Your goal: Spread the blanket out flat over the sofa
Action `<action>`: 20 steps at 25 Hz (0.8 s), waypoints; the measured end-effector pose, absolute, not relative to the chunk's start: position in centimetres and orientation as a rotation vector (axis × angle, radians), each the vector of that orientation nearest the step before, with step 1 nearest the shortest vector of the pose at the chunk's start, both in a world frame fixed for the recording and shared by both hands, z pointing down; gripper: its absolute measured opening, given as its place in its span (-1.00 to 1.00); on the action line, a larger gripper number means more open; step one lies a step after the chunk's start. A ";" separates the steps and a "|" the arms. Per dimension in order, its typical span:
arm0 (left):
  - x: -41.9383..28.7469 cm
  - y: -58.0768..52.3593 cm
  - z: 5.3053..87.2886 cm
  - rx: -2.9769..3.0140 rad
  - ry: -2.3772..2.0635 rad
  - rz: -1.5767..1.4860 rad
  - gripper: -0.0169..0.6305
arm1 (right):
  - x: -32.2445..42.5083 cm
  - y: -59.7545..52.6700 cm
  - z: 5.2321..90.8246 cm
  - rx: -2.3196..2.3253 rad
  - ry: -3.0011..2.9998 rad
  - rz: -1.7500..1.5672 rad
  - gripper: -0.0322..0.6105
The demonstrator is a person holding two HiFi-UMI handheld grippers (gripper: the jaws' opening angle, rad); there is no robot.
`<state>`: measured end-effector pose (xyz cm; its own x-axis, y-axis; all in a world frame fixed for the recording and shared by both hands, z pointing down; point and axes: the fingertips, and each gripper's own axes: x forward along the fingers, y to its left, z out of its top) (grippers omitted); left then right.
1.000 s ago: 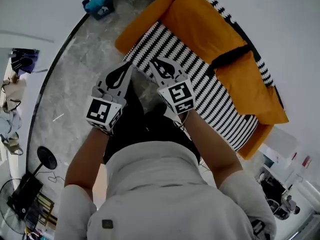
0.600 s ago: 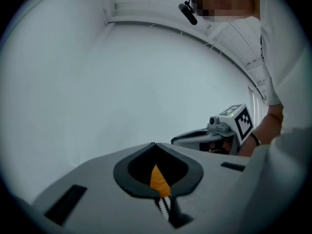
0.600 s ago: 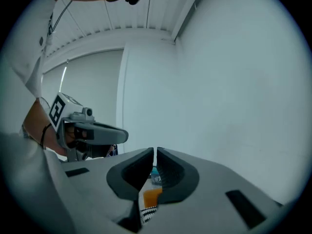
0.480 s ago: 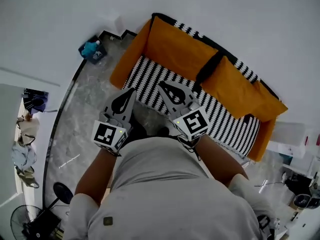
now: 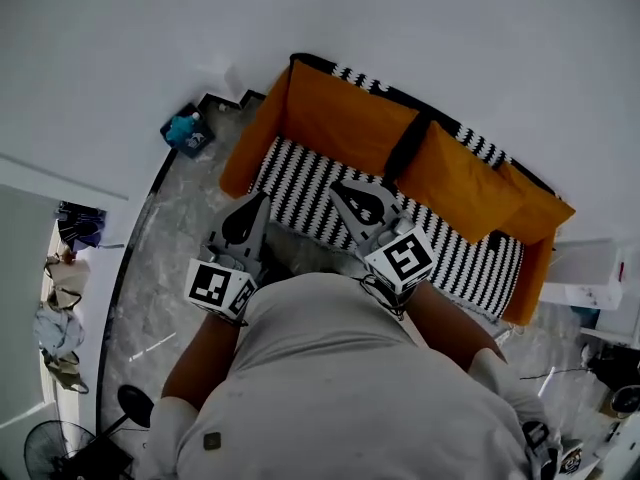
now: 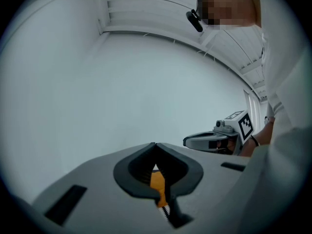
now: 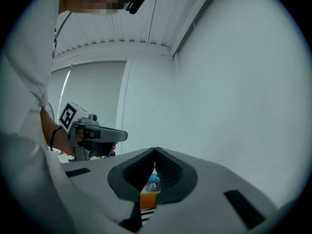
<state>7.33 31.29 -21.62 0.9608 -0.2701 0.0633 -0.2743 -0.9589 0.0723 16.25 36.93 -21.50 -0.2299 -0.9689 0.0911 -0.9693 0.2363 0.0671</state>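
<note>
The black-and-white striped blanket (image 5: 305,183) lies spread over the seat of the orange sofa (image 5: 345,118), and a striped strip also shows along the backrest top. Both grippers hang in the air in front of the person's chest, apart from the blanket. My left gripper (image 5: 252,210) is shut with nothing in it, and its jaw tips meet in the left gripper view (image 6: 155,147). My right gripper (image 5: 352,193) is also shut and empty, with its tips touching in the right gripper view (image 7: 155,151). Through each gap only a sliver of sofa and blanket shows.
A dark box holding a blue item (image 5: 188,131) sits on the marble floor left of the sofa. A white cabinet (image 5: 590,273) stands at the sofa's right end. Clothes (image 5: 60,298) and a fan (image 5: 45,448) are at the far left.
The head has lifted and drawn back, so the sofa looks smaller and farther. Both grippers have come away from the blanket's front edge toward the chest.
</note>
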 end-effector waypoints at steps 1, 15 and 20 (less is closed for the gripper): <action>7.2 31.8 -21.9 3.031 -0.431 0.084 -0.92 | 16.3 37.4 -21.8 1.864 -2.387 -0.002 -0.81; 2.0 34.2 -23.7 3.113 -0.390 0.149 -0.92 | 13.6 40.5 -23.2 1.922 -2.356 0.008 -0.82; -1.1 35.0 -24.3 3.139 -0.311 0.145 -0.92 | 10.4 42.2 -23.5 1.981 -2.314 0.036 -0.81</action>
<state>-1.11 35.03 -24.32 0.9764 -0.1965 0.0895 -0.1950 -0.9805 -0.0252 10.36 42.17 -23.51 -0.1515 -0.9845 0.0878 -0.9868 0.1558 0.0444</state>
